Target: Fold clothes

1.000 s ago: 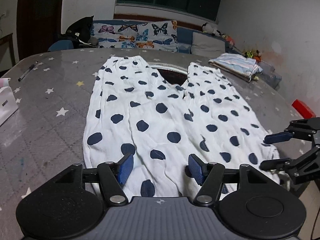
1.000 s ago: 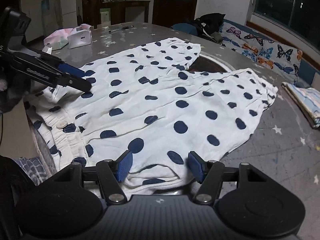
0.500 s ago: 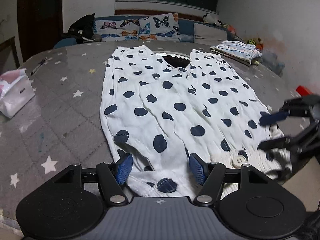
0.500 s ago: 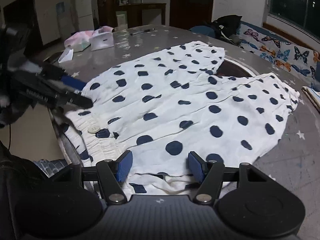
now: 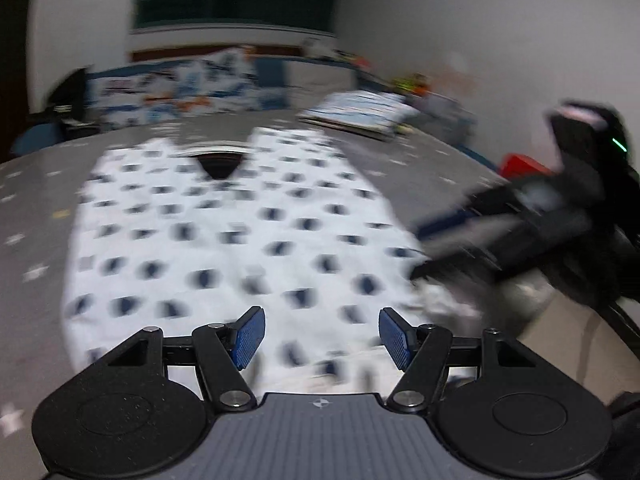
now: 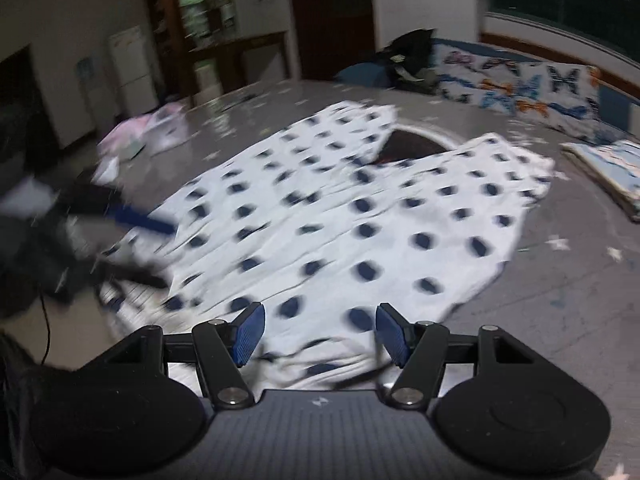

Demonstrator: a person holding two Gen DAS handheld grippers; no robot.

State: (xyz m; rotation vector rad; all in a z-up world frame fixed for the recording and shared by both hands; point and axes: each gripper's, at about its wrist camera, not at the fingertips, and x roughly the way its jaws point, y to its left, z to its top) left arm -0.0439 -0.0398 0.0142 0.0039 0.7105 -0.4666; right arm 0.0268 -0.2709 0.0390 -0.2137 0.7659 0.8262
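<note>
White cotton-looking polka-dot trousers (image 5: 224, 240) lie flat on the grey star-print table (image 5: 32, 208), legs pointing away from me, waistband at the near edge under both tools. Both views are motion-blurred, so fine detail is soft.

My left gripper (image 5: 320, 336): blue pads spread, nothing pinched, fabric of the waist area lying below the gap. My right gripper (image 6: 320, 334): same, pads apart, waistband cloth beneath and between them but no pad pressing on it as far as I can tell. Each tool shows up in the other's view, near opposite waist corners.

Read: pre-grasp on the two waist corners, first fold not started.

Risks from here:
- Waistband hangs partly over the table edge near my right tool. If I close with the pads too high, I pinch air or only the top layer; the lower layer then stays behind and the fold goes crooked.
- Thin fabric, wrinkled near the hem. A shallow pinch could slip out on lift.
- Uneven lift between the two hands would skew the legs, and the gap between them already isn't symmetric.
- Folded striped cloth (image 6: 608, 168) sits at the far right of the table; a wide swing of the legs could drag onto it.
</note>
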